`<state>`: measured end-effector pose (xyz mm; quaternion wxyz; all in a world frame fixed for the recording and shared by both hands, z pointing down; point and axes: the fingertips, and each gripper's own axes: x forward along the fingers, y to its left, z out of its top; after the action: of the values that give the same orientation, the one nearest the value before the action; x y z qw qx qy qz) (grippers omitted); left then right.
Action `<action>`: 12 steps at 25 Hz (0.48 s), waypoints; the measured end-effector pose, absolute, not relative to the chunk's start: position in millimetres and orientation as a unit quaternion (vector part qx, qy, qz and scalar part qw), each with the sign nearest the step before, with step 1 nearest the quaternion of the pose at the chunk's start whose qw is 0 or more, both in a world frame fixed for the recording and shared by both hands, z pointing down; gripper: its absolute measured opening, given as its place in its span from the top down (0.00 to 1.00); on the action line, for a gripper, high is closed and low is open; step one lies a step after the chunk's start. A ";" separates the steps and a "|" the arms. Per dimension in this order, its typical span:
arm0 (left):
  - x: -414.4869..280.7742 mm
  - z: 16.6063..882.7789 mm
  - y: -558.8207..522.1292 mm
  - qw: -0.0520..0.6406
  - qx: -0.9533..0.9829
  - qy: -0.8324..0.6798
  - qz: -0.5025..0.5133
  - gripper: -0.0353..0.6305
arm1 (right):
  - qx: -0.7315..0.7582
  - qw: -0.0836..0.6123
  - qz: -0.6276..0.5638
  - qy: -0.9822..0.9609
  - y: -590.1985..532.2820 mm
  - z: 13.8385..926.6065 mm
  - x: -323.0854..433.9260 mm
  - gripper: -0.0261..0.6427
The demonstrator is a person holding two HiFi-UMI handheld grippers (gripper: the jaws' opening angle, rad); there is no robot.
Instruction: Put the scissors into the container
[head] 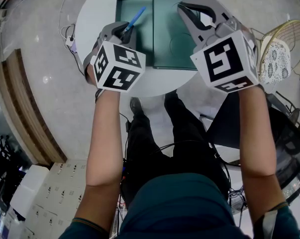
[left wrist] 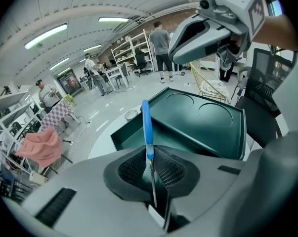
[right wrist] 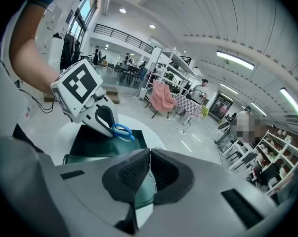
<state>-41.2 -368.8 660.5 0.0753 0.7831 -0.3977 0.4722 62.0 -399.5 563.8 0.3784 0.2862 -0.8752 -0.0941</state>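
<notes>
Half done: left gripper (head: 126, 32) pinches scissors (head: 136, 18) above the twelve-o'clock container (head: 146, 31), drop not yet made; right gripper (head: 190, 11) pressed together, empty.

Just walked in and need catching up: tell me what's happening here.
A person works two grippers over a white table. The left gripper is shut on blue-handled scissors, held over the open green container. The right gripper is shut on nothing, above the lid beside it. The scissors aren't in yet.
</notes>
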 end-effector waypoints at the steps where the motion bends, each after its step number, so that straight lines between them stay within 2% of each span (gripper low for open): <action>1: -40.7 662.1 -369.1 0.077 0.783 -0.398 0.471 0.87 | 0.286 0.379 -0.094 -0.875 -399.3 565.3 62.4 0.91; 12: -36.2 658.5 -378.8 0.077 0.789 -0.400 0.460 0.87 | 0.287 0.380 -0.092 -0.874 -402.9 566.9 61.1 0.91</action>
<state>-36.2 -378.8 658.5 0.0765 0.7893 -0.3999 0.4596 61.1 -402.9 566.9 0.3801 0.2870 -0.8745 -0.0922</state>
